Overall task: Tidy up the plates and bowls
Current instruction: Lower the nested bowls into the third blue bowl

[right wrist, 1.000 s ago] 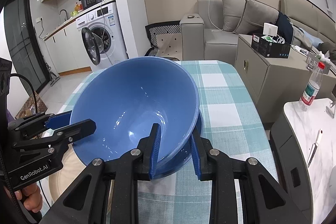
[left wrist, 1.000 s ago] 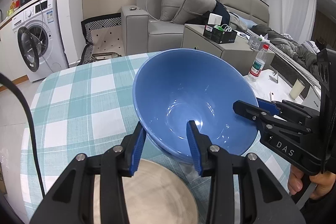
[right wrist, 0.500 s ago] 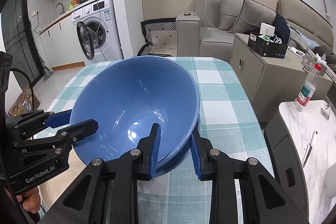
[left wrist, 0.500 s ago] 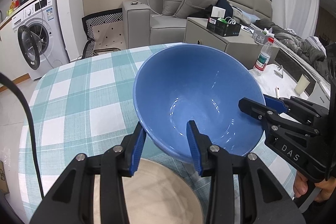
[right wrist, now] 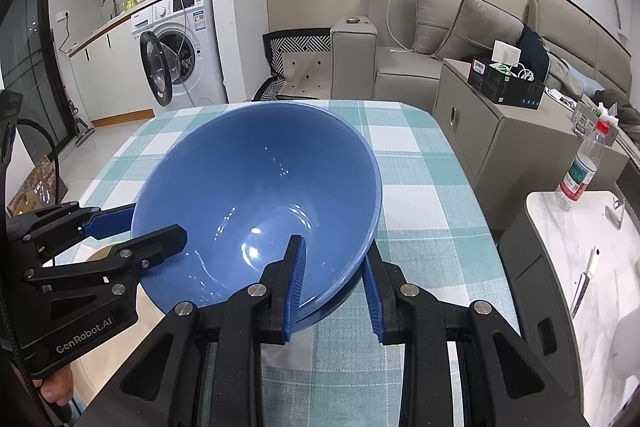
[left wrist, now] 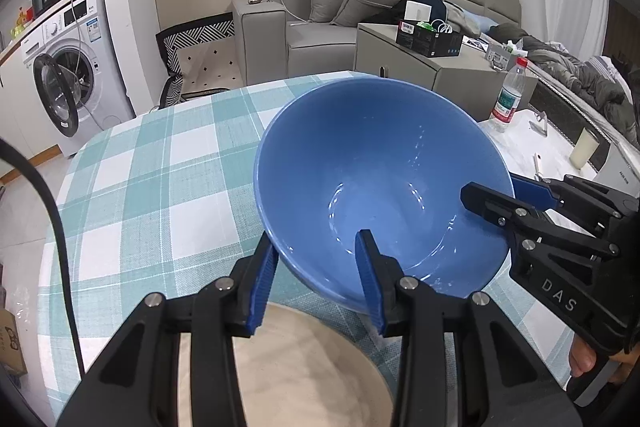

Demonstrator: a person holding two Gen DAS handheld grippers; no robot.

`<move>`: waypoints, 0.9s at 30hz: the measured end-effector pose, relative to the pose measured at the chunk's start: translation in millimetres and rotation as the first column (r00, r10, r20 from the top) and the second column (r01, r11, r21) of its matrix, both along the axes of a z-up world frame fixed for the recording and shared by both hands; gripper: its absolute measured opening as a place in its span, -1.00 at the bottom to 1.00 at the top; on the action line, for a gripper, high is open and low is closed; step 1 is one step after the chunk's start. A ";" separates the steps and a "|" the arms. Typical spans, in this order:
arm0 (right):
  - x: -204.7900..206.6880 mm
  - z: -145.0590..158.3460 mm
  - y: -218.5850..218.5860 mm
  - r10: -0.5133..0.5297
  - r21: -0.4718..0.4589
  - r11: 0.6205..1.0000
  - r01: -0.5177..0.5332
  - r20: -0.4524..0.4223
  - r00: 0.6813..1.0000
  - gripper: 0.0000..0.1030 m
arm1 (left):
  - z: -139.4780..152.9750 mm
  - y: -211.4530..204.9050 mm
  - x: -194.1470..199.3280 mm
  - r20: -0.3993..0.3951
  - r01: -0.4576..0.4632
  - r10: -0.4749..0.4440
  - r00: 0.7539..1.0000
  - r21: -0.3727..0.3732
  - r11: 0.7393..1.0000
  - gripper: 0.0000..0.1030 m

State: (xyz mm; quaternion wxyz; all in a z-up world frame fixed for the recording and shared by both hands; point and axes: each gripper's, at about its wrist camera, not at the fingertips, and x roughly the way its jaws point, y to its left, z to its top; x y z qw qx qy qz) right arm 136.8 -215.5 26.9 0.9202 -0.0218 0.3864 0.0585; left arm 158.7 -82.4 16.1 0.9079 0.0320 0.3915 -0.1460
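- Bowl first: a deep, glossy blue ceramic bowl (left wrist: 380, 179) is held tilted above the teal-and-white checked tablecloth (left wrist: 160, 187), gripped from two sides at once.
- The left gripper (left wrist: 318, 267) is clamped on the bowl's near wall, one blue pad inside the bowl and the other outside against its underside.
- The right gripper (right wrist: 334, 275) is clamped the same way on the opposite side of the rim, one finger inside the bowl and one outside.
- In the left wrist view the right gripper (left wrist: 508, 193) enters from the right edge, and part of a hand (left wrist: 584, 359) shows on its handle.
- In the right wrist view the left gripper (right wrist: 136, 227) enters from the left, straddling the rim.
- A round, pale beige plate (left wrist: 300, 375) lies on the cloth just below and beside the bowl, under the left gripper's fingers; whether the bowl touches it cannot be told.
- A clear plastic water bottle with a red cap (right wrist: 582, 167) stands on a white marble-patterned side table (right wrist: 568, 239) well apart from the bowl.
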 end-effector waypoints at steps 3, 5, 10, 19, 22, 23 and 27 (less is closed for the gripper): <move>1.1 -0.4 1.1 0.000 -0.004 1.000 0.000 0.000 1.000 -0.44 | -0.9 -0.7 0.4 0.002 -0.002 0.002 1.000 0.010 1.000 -0.26; 0.7 -0.4 1.3 0.000 -0.002 1.000 0.000 0.000 1.000 -0.43 | -1.0 -1.7 0.3 0.006 -0.002 0.002 1.000 0.020 1.000 -0.26; 0.6 -0.5 2.6 0.000 -0.008 1.000 0.000 -0.004 1.000 -0.42 | -1.7 -4.1 -0.5 0.013 0.001 -0.002 1.000 0.050 0.999 -0.26; -1.7 -1.5 2.1 0.009 0.003 1.000 -0.009 -0.007 1.000 -0.40 | -4.1 -1.0 1.5 -0.006 0.003 -0.003 1.000 0.045 0.999 -0.25; -2.5 -1.6 3.1 0.010 -0.003 1.000 -0.010 -0.005 1.000 -0.37 | -3.9 -0.9 1.4 -0.005 0.004 -0.004 1.000 0.050 0.999 -0.24; -3.0 -1.8 3.7 0.013 -0.007 1.000 -0.013 -0.004 1.000 -0.35 | -4.4 -0.9 1.7 -0.005 0.005 -0.005 1.000 0.051 0.999 -0.21; -6.0 -4.0 9.5 0.026 -0.046 0.999 -0.025 0.009 1.000 -0.25 | -4.7 -1.7 1.5 -0.004 0.010 -0.010 1.000 0.056 0.998 -0.18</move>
